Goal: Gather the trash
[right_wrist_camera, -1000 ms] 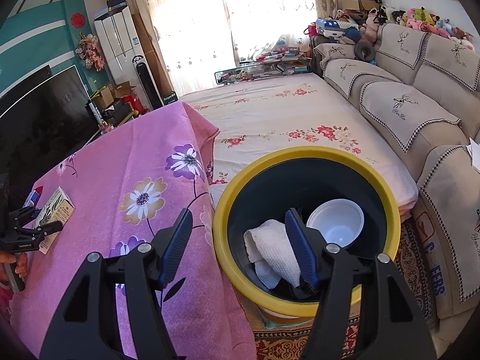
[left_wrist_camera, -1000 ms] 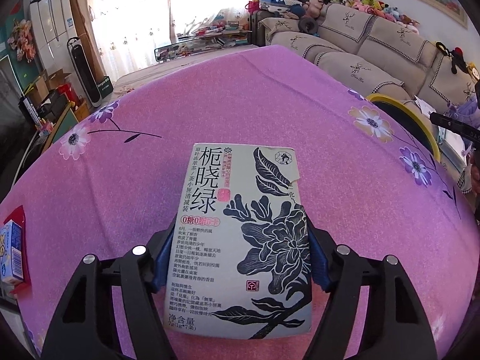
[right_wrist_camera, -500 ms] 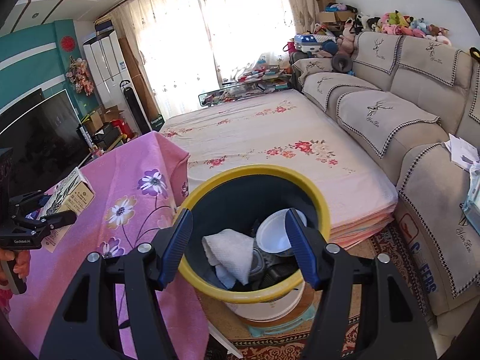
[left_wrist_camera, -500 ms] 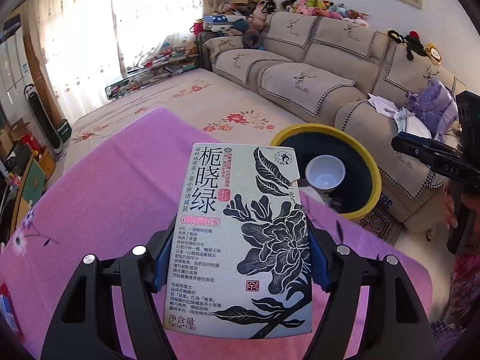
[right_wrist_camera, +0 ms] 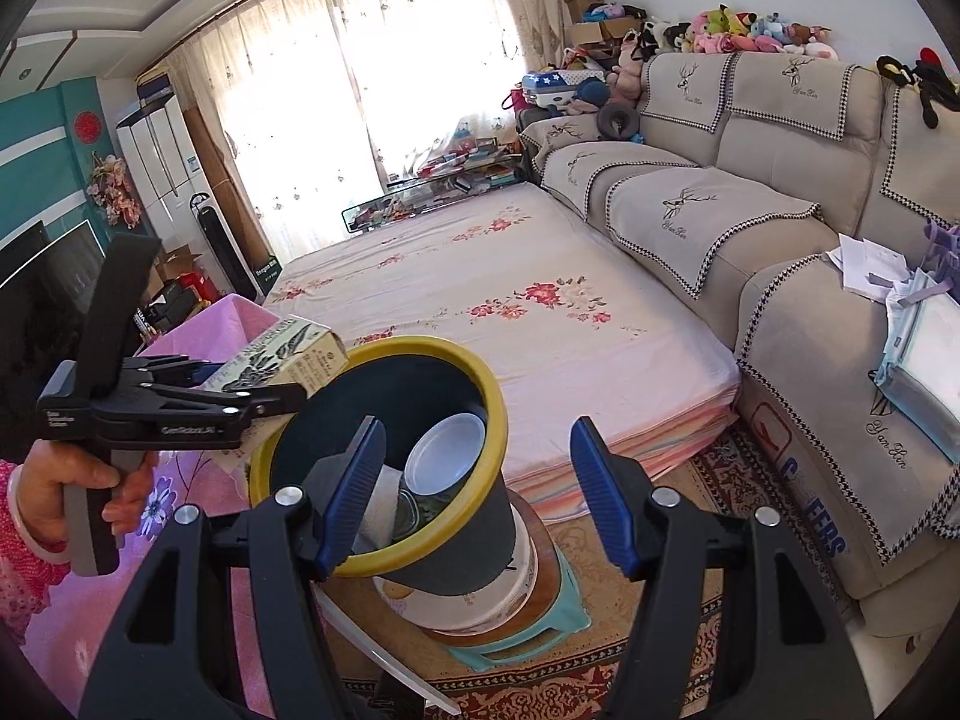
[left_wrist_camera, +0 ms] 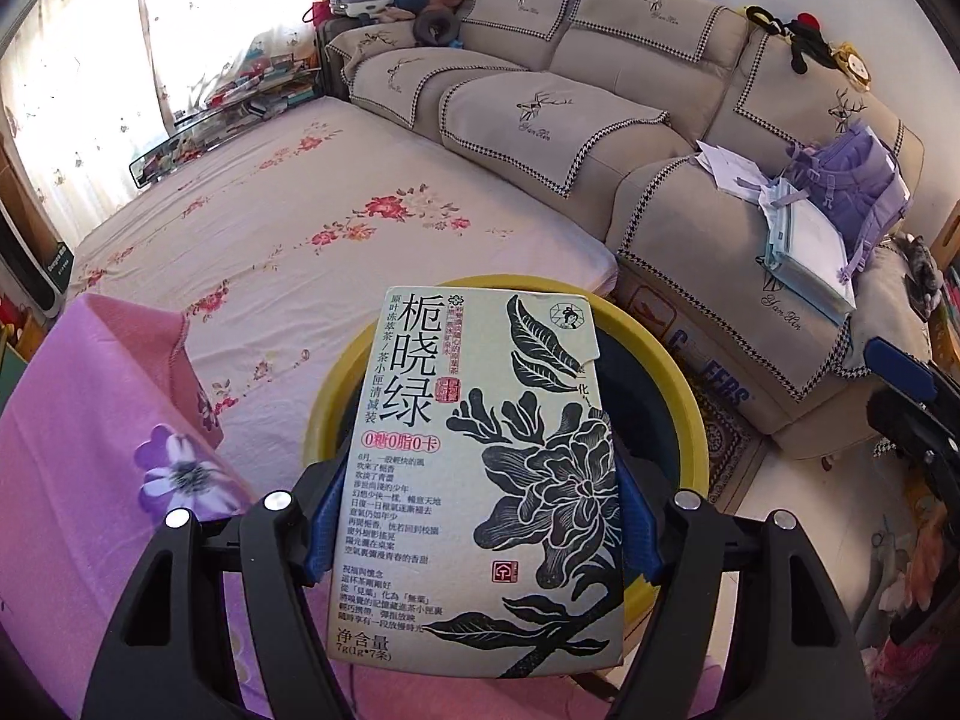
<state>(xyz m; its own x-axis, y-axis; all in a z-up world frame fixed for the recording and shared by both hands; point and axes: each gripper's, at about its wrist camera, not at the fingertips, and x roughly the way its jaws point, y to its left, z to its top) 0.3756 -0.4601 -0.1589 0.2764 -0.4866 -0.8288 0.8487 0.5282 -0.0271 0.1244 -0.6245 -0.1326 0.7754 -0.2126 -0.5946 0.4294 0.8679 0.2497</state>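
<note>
My left gripper [left_wrist_camera: 477,525] is shut on a pale green tea box [left_wrist_camera: 480,456] with black flower print and Chinese text. It holds the box over the near rim of the yellow-rimmed dark trash bin [left_wrist_camera: 666,360]. In the right wrist view the left gripper [right_wrist_camera: 282,387] and tea box [right_wrist_camera: 282,351] hang at the bin's left rim [right_wrist_camera: 480,378]. The bin holds a white bowl [right_wrist_camera: 447,453] and a white cloth [right_wrist_camera: 381,510]. My right gripper [right_wrist_camera: 477,480] is open and empty, just right of the bin.
The pink flowered tablecloth [left_wrist_camera: 90,450] lies at the left. A mattress with a floral sheet [left_wrist_camera: 336,210] lies behind the bin. A beige sofa [left_wrist_camera: 600,102] with a purple bag [left_wrist_camera: 852,192] is at right. The bin stands on a stool [right_wrist_camera: 528,630] over a patterned rug [right_wrist_camera: 690,648].
My left gripper carried the tea box from over the pink table to the bin's rim. My right gripper drew back and to the right, so the bin now sits at its left.
</note>
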